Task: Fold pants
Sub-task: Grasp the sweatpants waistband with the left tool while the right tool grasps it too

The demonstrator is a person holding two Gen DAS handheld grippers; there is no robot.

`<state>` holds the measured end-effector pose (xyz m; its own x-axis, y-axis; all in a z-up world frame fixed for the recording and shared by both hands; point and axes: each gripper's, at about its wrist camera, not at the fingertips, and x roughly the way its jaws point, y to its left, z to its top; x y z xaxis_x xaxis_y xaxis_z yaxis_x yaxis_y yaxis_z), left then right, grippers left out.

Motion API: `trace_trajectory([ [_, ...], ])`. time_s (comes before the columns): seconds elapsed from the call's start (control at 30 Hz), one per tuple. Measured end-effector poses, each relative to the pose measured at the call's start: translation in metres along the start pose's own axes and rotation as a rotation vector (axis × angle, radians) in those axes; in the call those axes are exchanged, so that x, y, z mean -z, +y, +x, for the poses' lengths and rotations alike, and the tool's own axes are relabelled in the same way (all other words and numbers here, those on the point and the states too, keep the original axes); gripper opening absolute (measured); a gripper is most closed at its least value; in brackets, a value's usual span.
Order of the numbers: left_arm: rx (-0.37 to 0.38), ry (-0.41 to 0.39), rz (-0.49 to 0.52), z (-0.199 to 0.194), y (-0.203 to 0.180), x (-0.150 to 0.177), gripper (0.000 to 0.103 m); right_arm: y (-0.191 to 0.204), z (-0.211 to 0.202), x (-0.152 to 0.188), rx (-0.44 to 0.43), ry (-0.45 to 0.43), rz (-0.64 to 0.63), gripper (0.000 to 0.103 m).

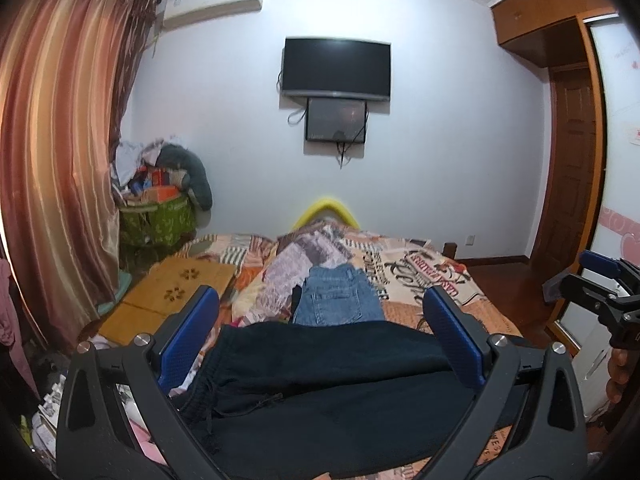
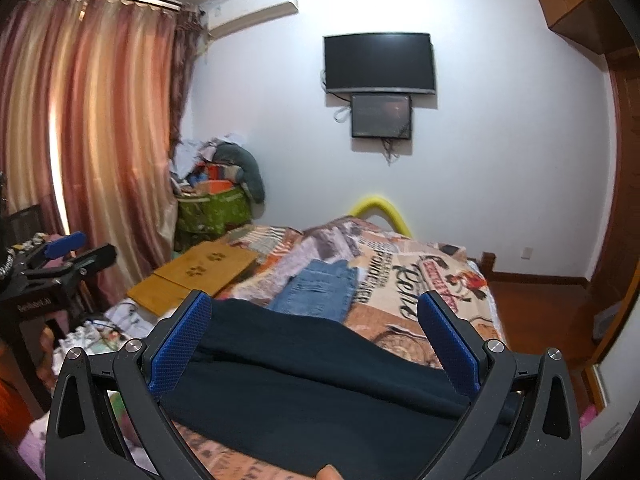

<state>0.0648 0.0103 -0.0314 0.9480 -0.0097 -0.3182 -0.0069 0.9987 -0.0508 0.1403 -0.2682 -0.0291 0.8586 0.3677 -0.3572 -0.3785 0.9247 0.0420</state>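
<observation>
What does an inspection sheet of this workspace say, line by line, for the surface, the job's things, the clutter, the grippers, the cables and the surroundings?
Surface: bed with patterned patchwork bedspread.
Job's things: dark black pants with drawstring waistband lie across the near edge; folded blue denim jeans lie beyond them.
Clutter: flat wooden board with paw cutouts on the bed's left; overfilled green bag in the corner.
Grippers: left gripper and right gripper both open, over the black pants, holding nothing.
Cables: loose wires hang below the wall-mounted black television.
Surroundings: striped orange curtain, white air conditioner, wooden wardrobe.
</observation>
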Motion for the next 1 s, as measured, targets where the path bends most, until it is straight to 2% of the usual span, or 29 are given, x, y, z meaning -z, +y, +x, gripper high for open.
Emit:
trace_trajectory([
  [0.1, -0.001, 0.051, -0.021, 0.031, 0.011, 0.003, 0.103, -0.016, 0.024, 0.006, 0.035, 0.05, 0.0, 0.103],
  [0.23, -0.04, 0.126, -0.038, 0.087, 0.035, 0.009, 0.102, -0.036, 0.056, 0.018, 0.077, 0.117, -0.003, 0.102],
  [0.33, -0.08, 0.182, -0.033, 0.127, 0.054, 0.015, 0.094, -0.049, 0.079, 0.027, 0.089, 0.18, -0.006, 0.102],
  [0.4, -0.091, 0.228, -0.036, 0.154, 0.067, 0.022, 0.089, -0.062, 0.098, 0.033, 0.094, 0.223, -0.002, 0.096],
  [0.47, -0.107, 0.263, -0.05, 0.176, 0.08, 0.027, 0.087, -0.071, 0.113, 0.036, 0.089, 0.26, 0.0, 0.086],
  [0.53, -0.124, 0.3, -0.053, 0.199, 0.095, 0.033, 0.083, -0.081, 0.129, 0.04, 0.093, 0.294, 0.007, 0.086],
  [0.6, -0.14, 0.338, -0.037, 0.223, 0.107, 0.039, 0.073, -0.09, 0.143, 0.042, 0.105, 0.317, 0.005, 0.081],
  [0.67, -0.156, 0.363, -0.023, 0.243, 0.118, 0.045, 0.07, -0.1, 0.157, 0.044, 0.102, 0.343, 0.005, 0.066],
  [0.77, -0.175, 0.414, -0.008, 0.273, 0.136, 0.053, 0.065, -0.113, 0.178, 0.045, 0.08, 0.377, 0.021, 0.058],
  [1.0, -0.166, 0.545, -0.079, 0.344, 0.175, 0.079, 0.064, -0.13, 0.24, 0.054, 0.031, 0.484, 0.014, 0.057],
])
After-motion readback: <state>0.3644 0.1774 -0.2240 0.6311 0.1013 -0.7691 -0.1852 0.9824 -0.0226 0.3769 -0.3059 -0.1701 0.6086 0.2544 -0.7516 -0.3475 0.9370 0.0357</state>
